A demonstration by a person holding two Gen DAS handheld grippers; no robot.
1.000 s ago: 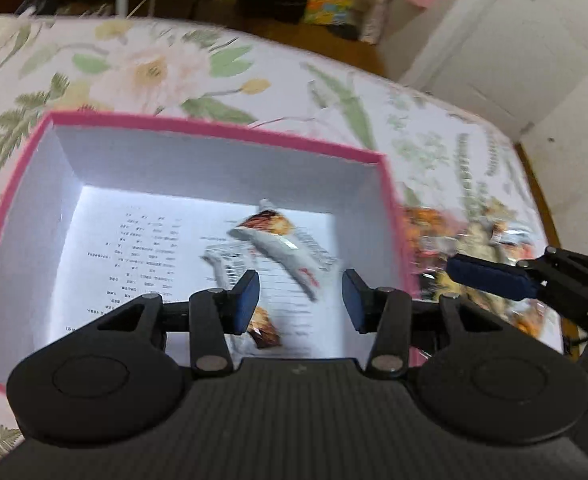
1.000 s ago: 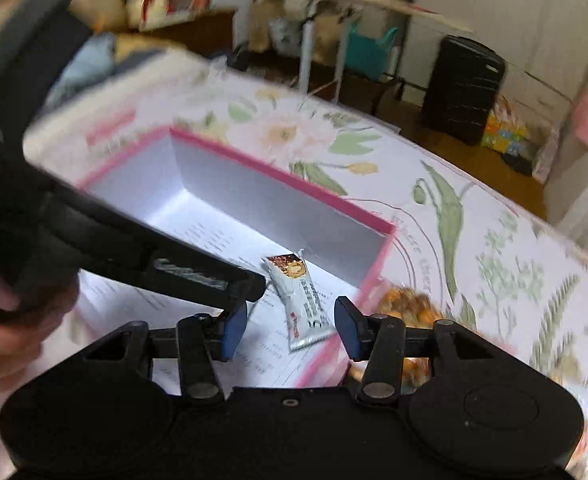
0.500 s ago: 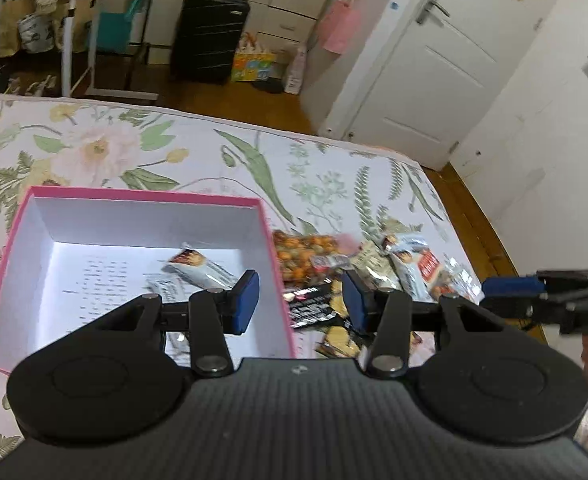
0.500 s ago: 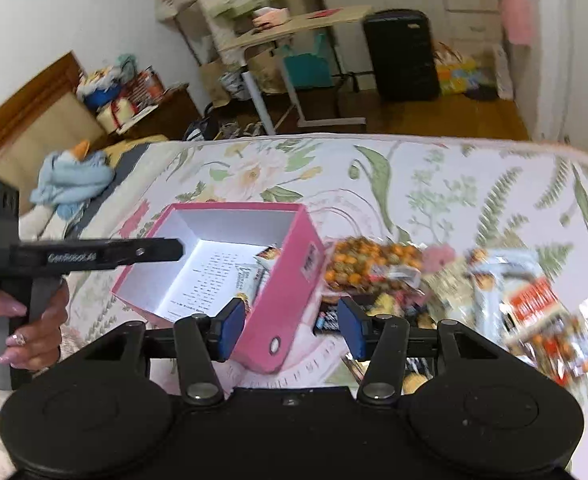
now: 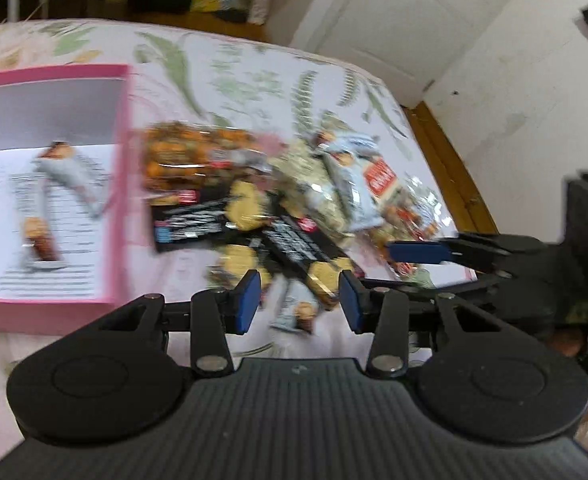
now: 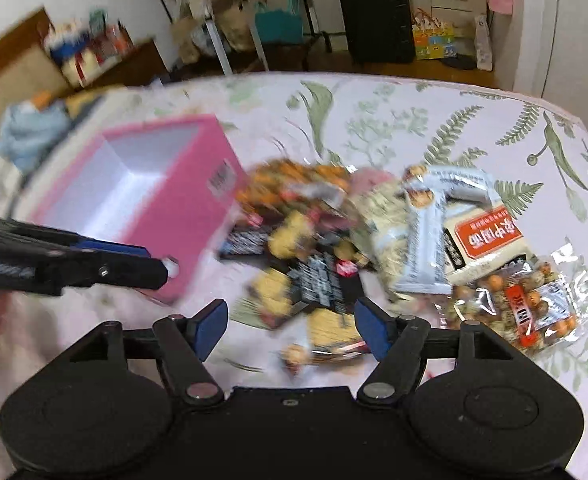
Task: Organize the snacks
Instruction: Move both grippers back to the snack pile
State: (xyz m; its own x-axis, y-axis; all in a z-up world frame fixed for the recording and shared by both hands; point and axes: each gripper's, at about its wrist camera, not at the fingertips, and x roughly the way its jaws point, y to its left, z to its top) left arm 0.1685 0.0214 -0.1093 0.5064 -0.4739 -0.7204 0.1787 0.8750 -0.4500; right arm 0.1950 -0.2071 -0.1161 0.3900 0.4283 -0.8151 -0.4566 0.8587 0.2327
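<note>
A square pink cardboard box (image 5: 119, 184) with a white printed-paper lining is seen on the floral bedspread (image 6: 374, 120). Two glossy grey snack-bar wrappers (image 5: 37, 216) lie inside it. Just beside the box, a loose pile of crinkled foil and clear plastic snack packets (image 6: 334, 248) is heaped on the cloth. The left gripper (image 5: 300, 304) is held above the pile, jaws apart and empty, having just narrowed slightly. The right gripper (image 6: 289, 328) stands wider, jaws just opened, nothing clamped.
</note>
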